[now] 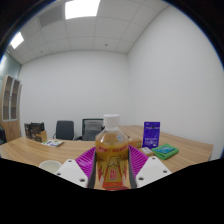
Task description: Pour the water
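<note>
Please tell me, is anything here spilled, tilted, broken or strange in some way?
Nothing stands out. The bottle of amber liquid is upright between the gripper fingers, cap on, no spill visible. On the table beyond, the purple box stands upright, and the white cup sits upright too.

Bottle [111, 152] base hidden low in the frame between the fingers, contact with the pads [87, 160] unclear. Print on the purple box [151, 134], right of centre, too small to read. White bowl [50, 166] cut off, lower left.
</note>
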The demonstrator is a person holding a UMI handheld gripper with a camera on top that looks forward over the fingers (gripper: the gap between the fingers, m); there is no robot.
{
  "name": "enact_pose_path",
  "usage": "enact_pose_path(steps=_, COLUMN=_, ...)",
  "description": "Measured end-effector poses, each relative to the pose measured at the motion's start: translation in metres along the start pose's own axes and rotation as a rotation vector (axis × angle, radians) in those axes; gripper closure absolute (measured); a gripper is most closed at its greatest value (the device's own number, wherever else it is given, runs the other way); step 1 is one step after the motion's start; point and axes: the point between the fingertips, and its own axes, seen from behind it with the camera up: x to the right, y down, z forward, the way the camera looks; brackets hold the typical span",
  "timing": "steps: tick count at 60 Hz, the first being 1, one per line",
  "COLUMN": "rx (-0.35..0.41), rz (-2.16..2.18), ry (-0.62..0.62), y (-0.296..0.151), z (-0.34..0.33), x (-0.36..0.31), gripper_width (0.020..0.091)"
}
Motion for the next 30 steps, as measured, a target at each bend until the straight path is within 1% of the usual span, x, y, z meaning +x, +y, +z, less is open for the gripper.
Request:
enact_pose_path(steps=1, rx=-0.013, rz=-0.012, ry=0.0, y=0.015, z=0.006, x=0.009, gripper_width=0.0622)
enact_pose_path(steps=5, rx=-0.08, rz=-0.013, ry=-0.009, y=0.045, z=0.009, x=0.012, gripper_width=0.0622)
enact_pose_path(steps=12, rx=-0.13, rz=0.026, ry=-0.034, y=0.077, z=0.018, x=0.019, gripper_width=0.061)
enact_pose_path(steps=14, rx=-0.104, rz=0.008, ry=-0.037, y=0.072, z=0.019, x=0.019, gripper_width=0.0606)
enact_pose_path(steps=16, rx=-0.095, rz=-0.013, ry=-0.034, y=0.076, z=0.02, x=0.021, gripper_width=0.0606)
enact_pose_path(steps=21, rx=-0.1, rz=0.0, ry=-0.034, y=0.077, z=0.019, x=0.02, gripper_width=0.0589)
enact_pose_path(steps=24, rx=-0.101, rz=0.008, ry=-0.036, y=0.077, z=0.02, x=0.022, gripper_width=0.0569)
enact_pose_path(steps=30, rx=-0.104, rz=-0.003, ry=-0.044, y=0.077, z=0.019, x=0.02, gripper_width=0.0506)
